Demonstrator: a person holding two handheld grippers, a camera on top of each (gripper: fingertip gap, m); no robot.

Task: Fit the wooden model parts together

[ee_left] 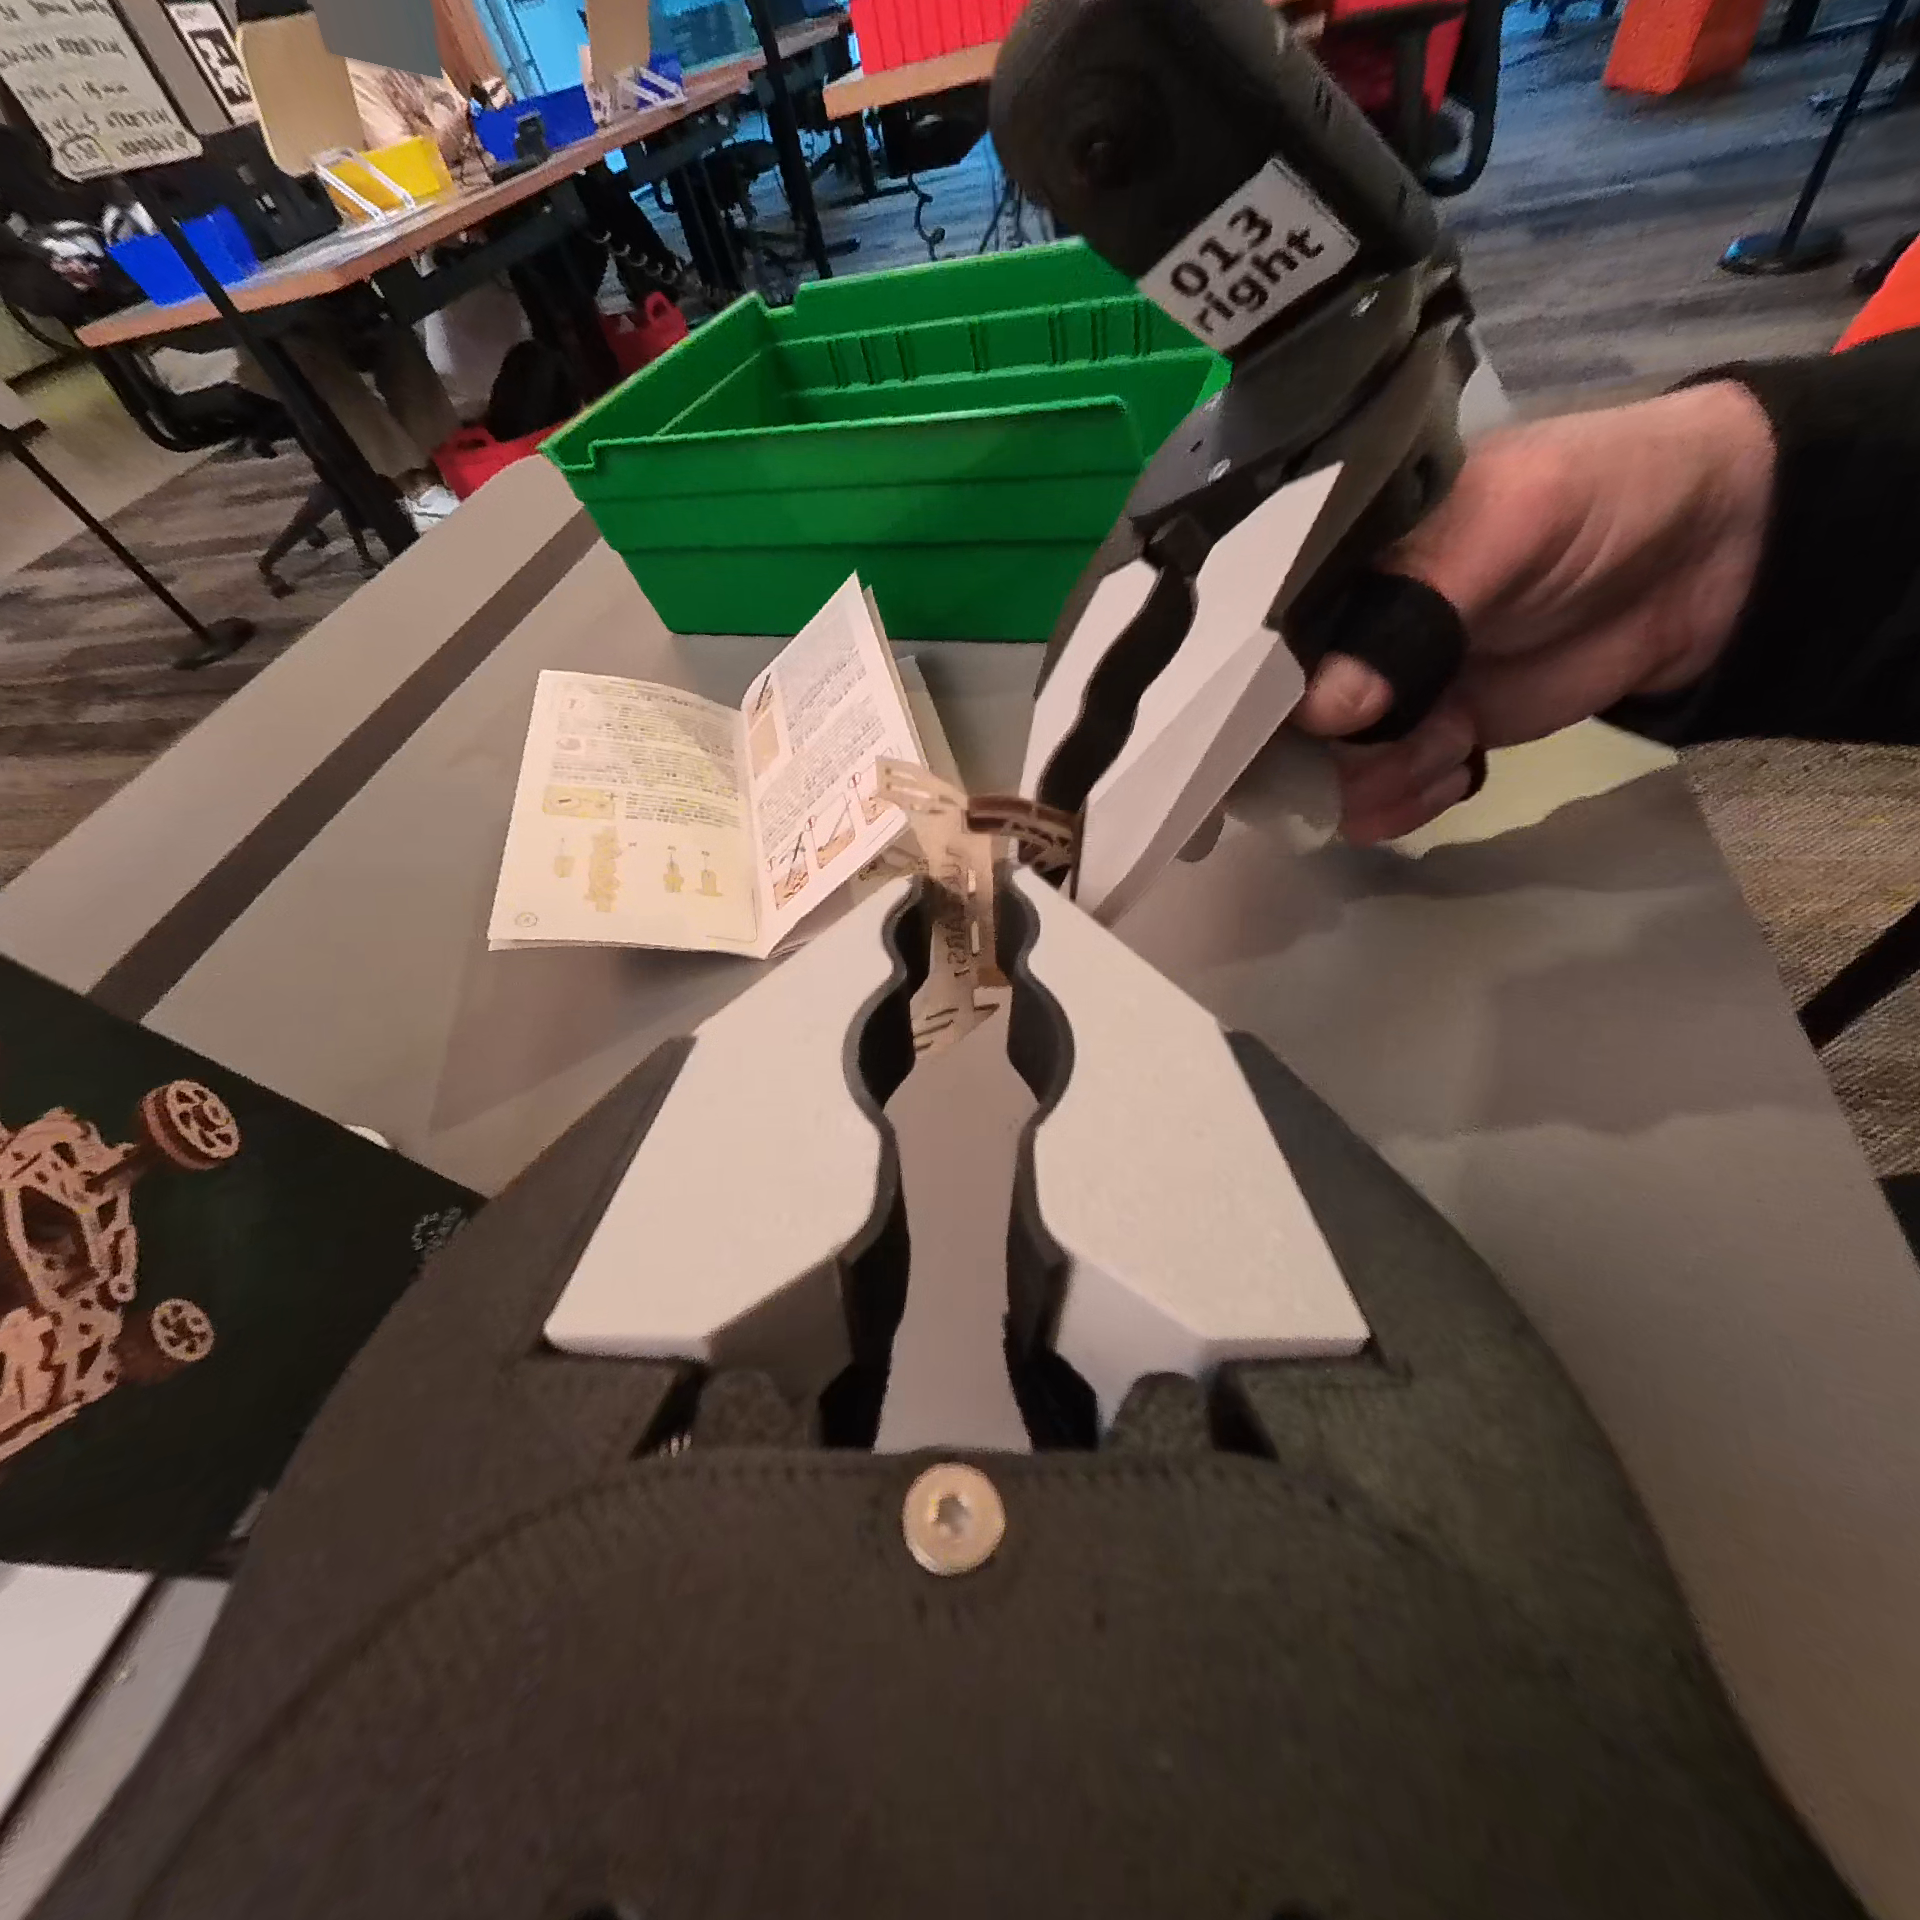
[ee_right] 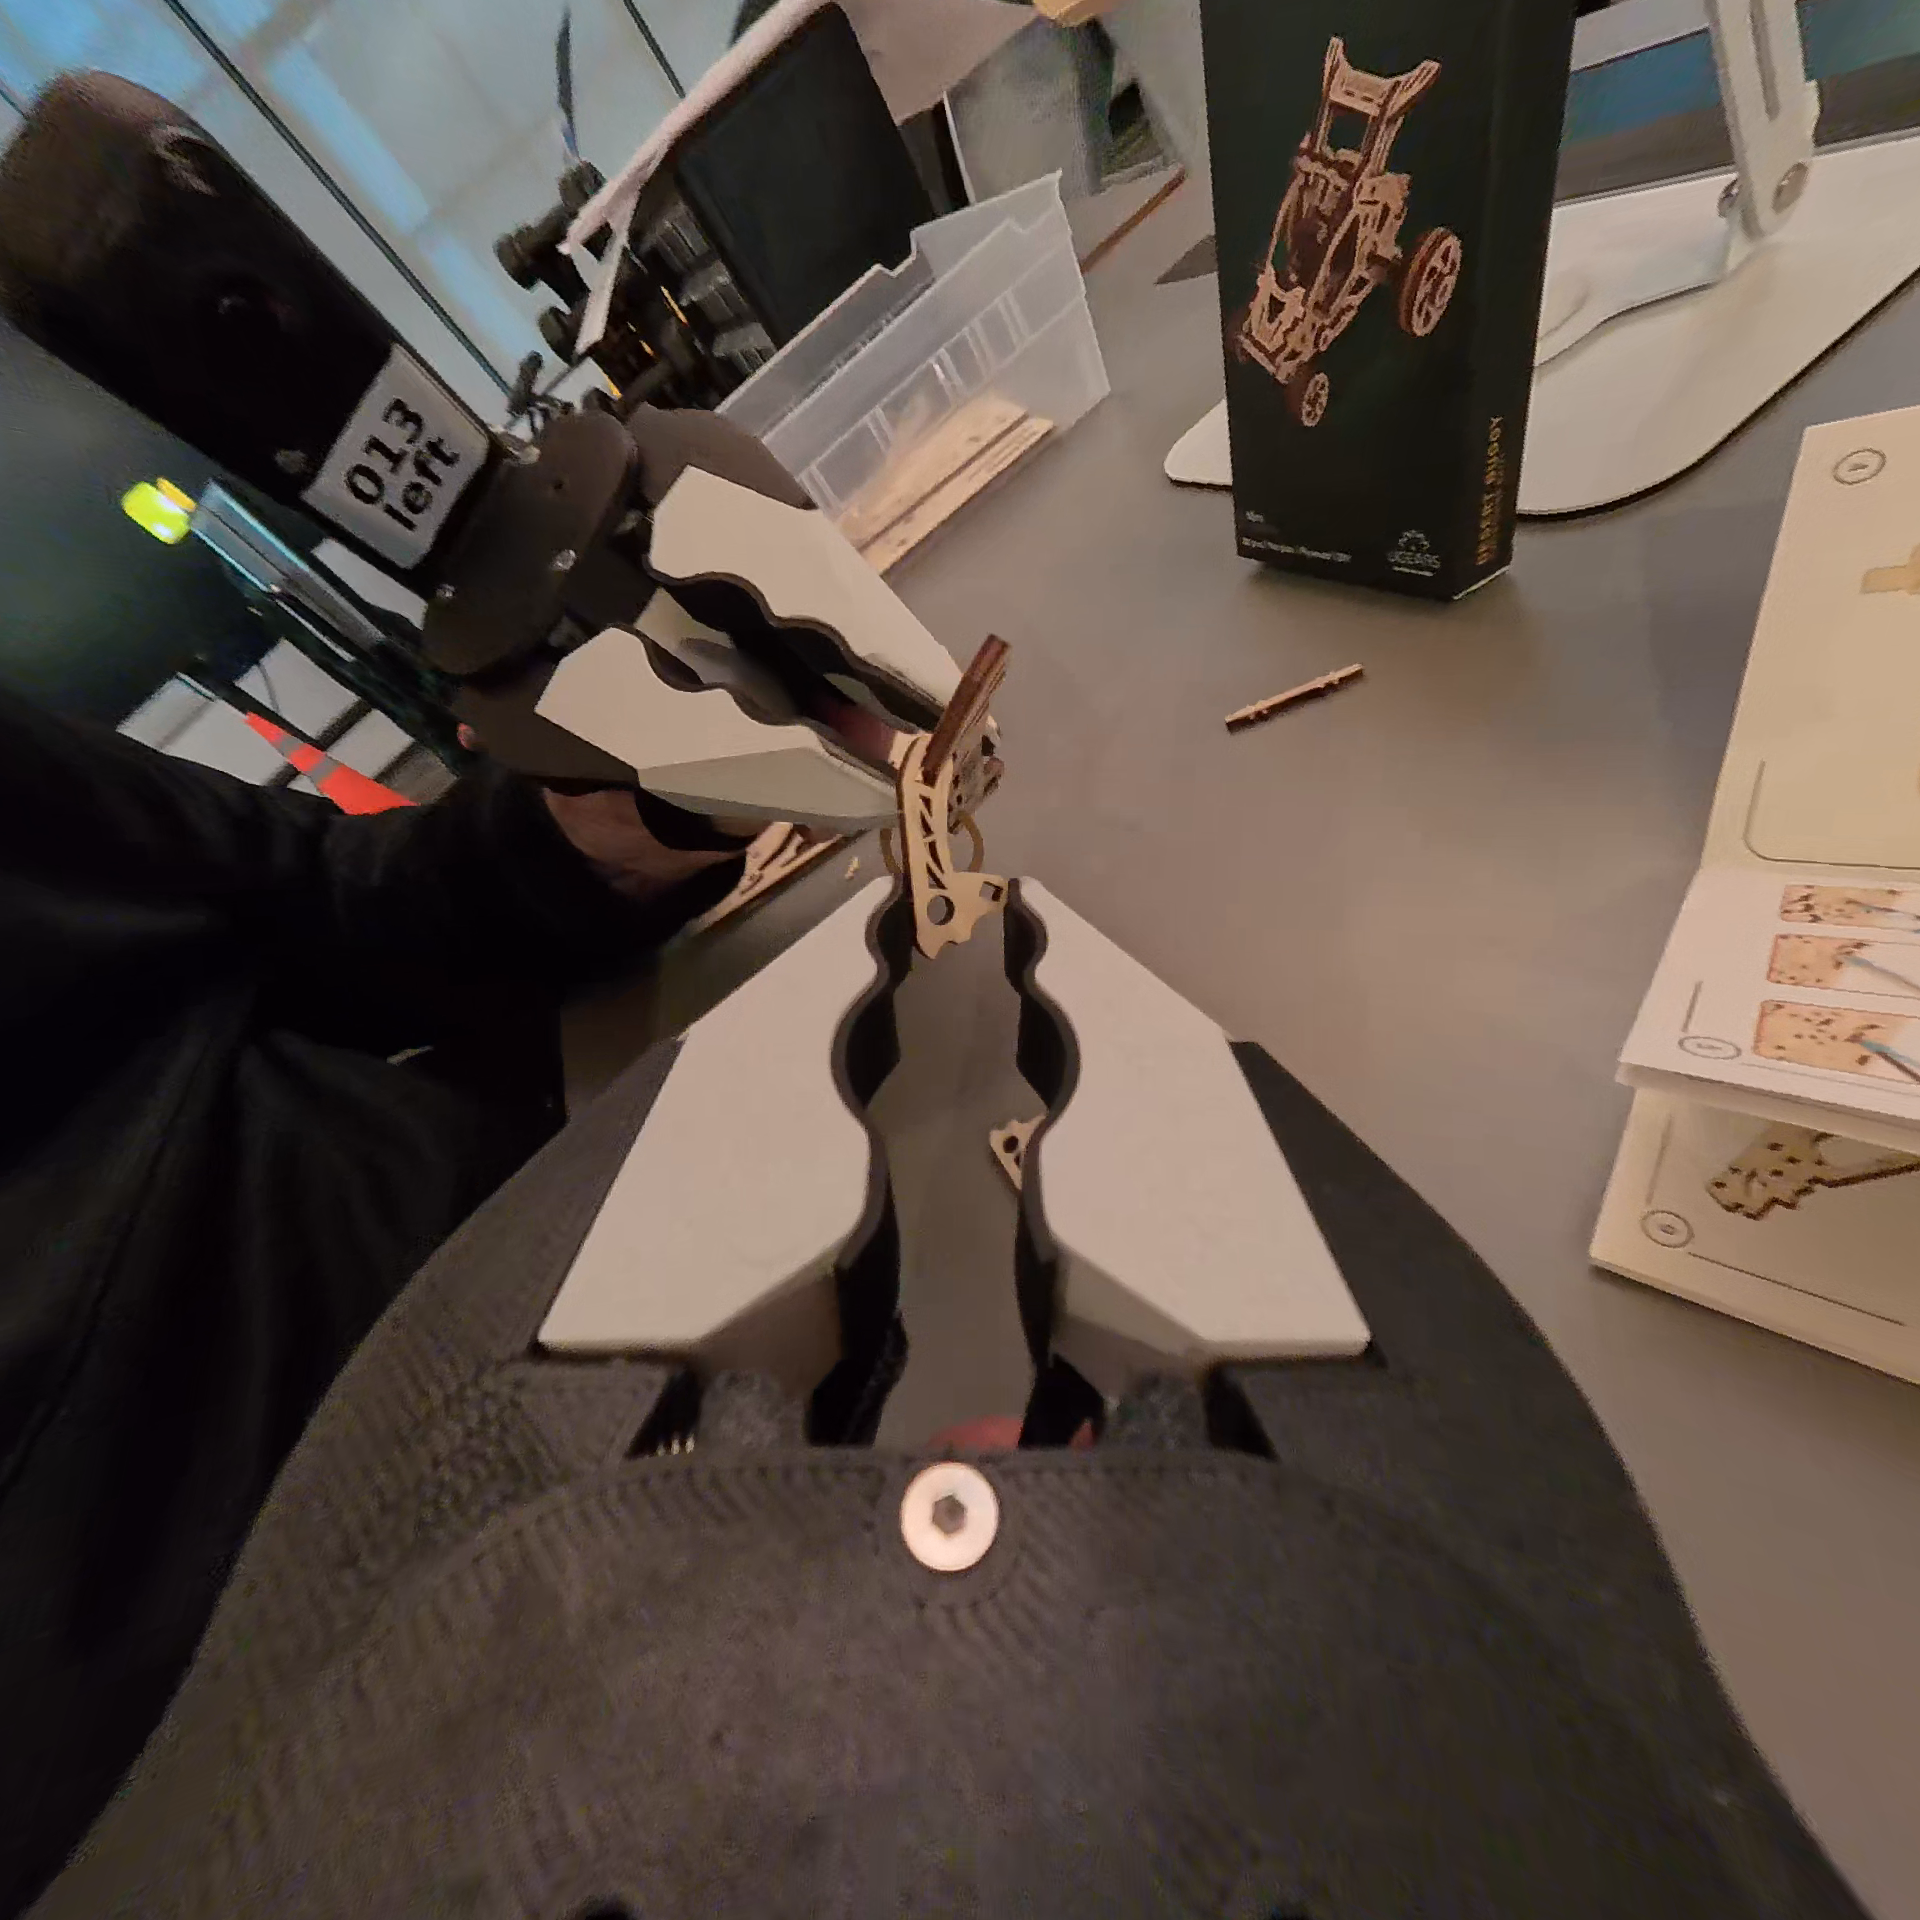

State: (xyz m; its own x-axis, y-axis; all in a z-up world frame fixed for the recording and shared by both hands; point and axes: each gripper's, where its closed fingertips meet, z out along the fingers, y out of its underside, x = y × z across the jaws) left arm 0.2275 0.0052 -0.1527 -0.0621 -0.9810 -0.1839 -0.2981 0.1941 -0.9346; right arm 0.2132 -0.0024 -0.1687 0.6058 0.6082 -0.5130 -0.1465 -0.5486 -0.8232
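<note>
Thin, brittle plywood: left fingers (ee_left: pixel 961 925) pinch the flat plate (ee_left: pixel 961 966); right fingers (ee_right: pixel 951 914) clamp the curved strut (ee_right: pixel 940 862) by its stiffer end.

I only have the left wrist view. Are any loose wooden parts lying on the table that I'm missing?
Observer: Yes, a thin wooden stick lies on the table, beyond the right gripper.
Operator: Anything nearer?
Observer: A small flat wooden piece lies on the table beneath that gripper's fingers.
Operator: Any more wood elsewhere?
Observer: Wooden sheets sit in a clear bin behind the left gripper.
</note>
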